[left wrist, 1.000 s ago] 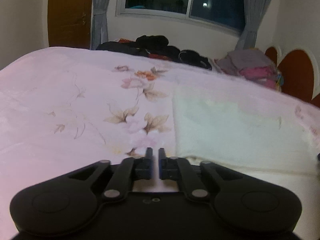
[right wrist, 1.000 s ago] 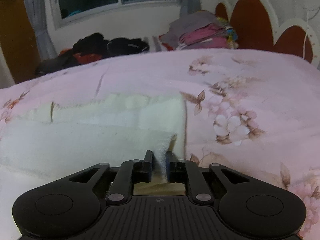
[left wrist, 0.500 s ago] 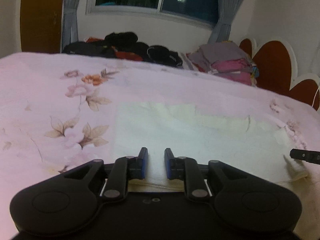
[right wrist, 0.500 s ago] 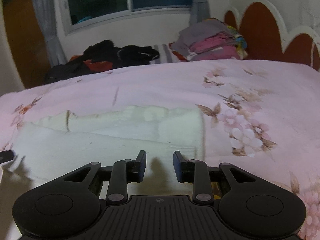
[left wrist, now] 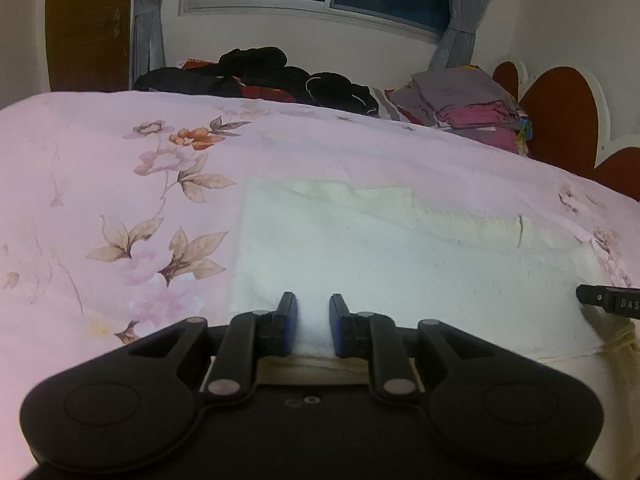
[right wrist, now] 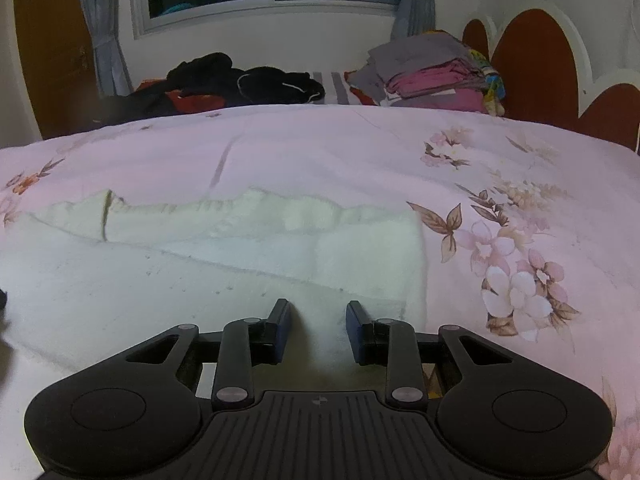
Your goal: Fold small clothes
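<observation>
A white cloth lies folded flat on the pink flowered bedspread, with a fuzzy lower layer showing along its far edge. My left gripper hovers over the cloth's near left edge. Its jaws stand a narrow gap apart, and the cloth lies under them, unpinched. My right gripper is open over the near right part of the same cloth, with nothing between its fingers. One right fingertip pokes in at the right edge of the left wrist view.
At the far edge of the bed lie a heap of dark clothes and a stack of folded grey and pink garments. A red scalloped headboard rises on the right. A window and a brown door are behind.
The right gripper has let go of the cloth's corner and opened. The left gripper has moved right from the bare bedspread onto the cloth's near edge, and its jaws have parted a little.
</observation>
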Available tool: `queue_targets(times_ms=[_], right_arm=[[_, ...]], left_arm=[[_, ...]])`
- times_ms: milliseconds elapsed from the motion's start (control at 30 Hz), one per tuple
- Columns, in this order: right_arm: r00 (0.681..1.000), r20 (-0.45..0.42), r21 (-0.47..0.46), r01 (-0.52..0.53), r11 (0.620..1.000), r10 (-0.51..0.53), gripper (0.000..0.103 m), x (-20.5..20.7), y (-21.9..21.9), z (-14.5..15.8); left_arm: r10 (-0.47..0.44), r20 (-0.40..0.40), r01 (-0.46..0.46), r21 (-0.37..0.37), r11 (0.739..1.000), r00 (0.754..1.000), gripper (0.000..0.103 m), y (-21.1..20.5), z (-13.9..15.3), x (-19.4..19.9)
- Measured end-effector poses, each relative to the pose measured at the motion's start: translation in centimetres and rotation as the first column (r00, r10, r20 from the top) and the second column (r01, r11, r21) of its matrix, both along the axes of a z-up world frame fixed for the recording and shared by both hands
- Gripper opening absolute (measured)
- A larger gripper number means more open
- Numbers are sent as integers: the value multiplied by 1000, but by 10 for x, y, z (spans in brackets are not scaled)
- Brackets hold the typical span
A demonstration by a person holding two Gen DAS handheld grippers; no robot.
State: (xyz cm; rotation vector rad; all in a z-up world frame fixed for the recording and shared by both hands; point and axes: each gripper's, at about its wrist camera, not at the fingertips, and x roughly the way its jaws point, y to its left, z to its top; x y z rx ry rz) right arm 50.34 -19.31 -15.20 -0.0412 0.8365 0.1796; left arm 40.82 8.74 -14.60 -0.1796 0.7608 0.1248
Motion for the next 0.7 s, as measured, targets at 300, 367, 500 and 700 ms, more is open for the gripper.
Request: queue_targets(times_ms=[300,367,500,700], right_arm=[[999,5,63,-37,997,37,30,-15,18,11],[1000,-2,55,-26,998,26,30,-14,16,4],[1000,3,79,-7,997,6,30,-13,11,9],[999,23,101,-40,994,38,30,-14,23,19]], left_arm=[[-28,-5,28,15,999,1000,24,-7,-3,7],[-45,-9,45,36,998,999,25,-8,-3,7],[-26,-30,27,27,999,999,24,-9,3,13],[-40,-16,41,29,999,999,26,-19,9,27]])
